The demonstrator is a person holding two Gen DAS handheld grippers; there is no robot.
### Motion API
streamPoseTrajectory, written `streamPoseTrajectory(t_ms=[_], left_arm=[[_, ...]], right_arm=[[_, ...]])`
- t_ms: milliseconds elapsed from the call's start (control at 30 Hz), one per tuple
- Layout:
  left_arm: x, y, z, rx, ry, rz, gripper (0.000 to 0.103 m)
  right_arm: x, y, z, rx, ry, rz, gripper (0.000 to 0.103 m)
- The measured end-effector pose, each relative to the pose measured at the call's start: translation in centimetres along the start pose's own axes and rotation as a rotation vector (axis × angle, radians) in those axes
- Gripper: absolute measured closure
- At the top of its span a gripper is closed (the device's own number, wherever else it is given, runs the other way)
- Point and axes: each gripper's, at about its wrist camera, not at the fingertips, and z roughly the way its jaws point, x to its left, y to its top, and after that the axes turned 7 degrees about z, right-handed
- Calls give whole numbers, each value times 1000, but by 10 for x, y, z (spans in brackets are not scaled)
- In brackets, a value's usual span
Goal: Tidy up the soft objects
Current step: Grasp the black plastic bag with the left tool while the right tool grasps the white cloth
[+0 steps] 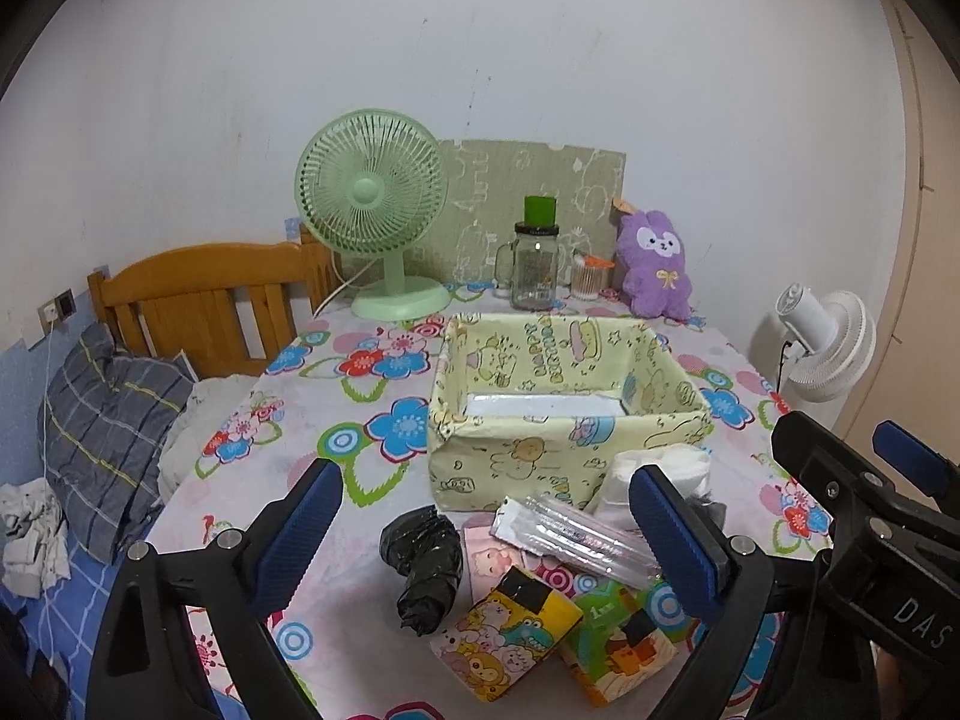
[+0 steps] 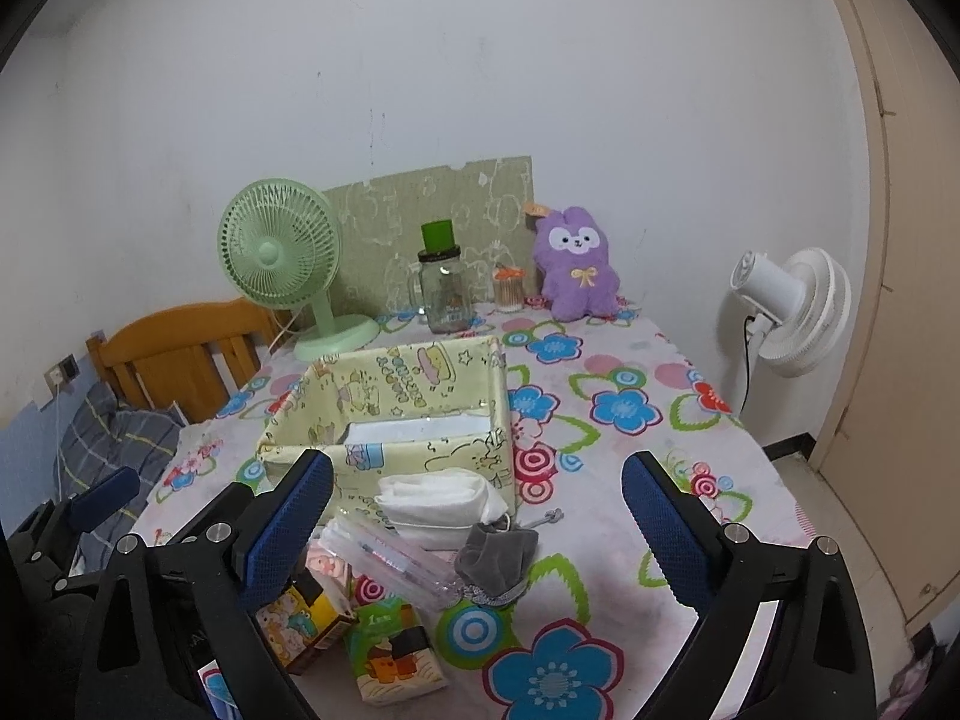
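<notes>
Both grippers hover above a flower-print table [image 1: 336, 396] with their blue-padded fingers spread wide and nothing held. Between the left gripper [image 1: 489, 531] fingers lie a crumpled black plastic bag [image 1: 423, 564], a clear plastic sleeve [image 1: 570, 534], and two cartoon-print tissue packs, one yellow [image 1: 510, 642] and one green [image 1: 624, 642], side by side nearest the camera. Beyond the fingertips stands a pale yellow fabric storage box [image 1: 564, 414], open-topped, with folded white cloth [image 1: 660, 468] resting against its near wall, just inside the right-hand finger.

From the right gripper [image 2: 477, 531], the same white cloth [image 2: 444, 504] lies between the fingers, a small grey pouch [image 2: 498, 555] touching its near edge, and the storage box [image 2: 396, 414] beyond the left-hand finger. The left gripper's frame shows at the far left edge.

Farther beyond the fingers, against the wall, stand a green desk fan [image 1: 375, 210], a glass jar [image 1: 534, 264] with a green lid, and a purple plush toy [image 1: 657, 264]. A white fan [image 2: 792, 312] stands off the table's far right side.
</notes>
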Motion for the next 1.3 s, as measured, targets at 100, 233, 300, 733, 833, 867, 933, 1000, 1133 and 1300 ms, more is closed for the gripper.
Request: streamPoseTrajectory(t_ms=[100, 233, 300, 733, 833, 867, 933, 1000, 1133, 1300], left_arm=[[3, -3, 8, 23, 5, -3, 6], [8, -8, 18, 49, 8, -11, 6], [9, -10, 23, 64, 7, -14, 8], [18, -22, 56, 149, 18, -24, 11], [19, -25, 64, 174, 25, -21, 14], [19, -26, 68, 186, 25, -24, 15], [22, -30, 75, 210, 23, -31, 18], [23, -32, 81, 230, 22, -34, 22], [25, -37, 93, 266, 14, -41, 29], [20, -39, 105, 299, -25, -32, 50]], right_arm=[[2, -3, 8, 17, 3, -3, 5], [6, -8, 19, 41, 6, -9, 5], [8, -10, 25, 53, 8, -10, 5], [20, -23, 61, 136, 7, -23, 5], [23, -26, 71, 158, 5, -26, 5], [23, -27, 74, 164, 5, -27, 5], [24, -29, 80, 176, 2, -28, 5], [26, -31, 87, 190, -2, -32, 5], [28, -34, 97, 212, -8, -33, 5], [30, -35, 110, 237, -17, -37, 5]])
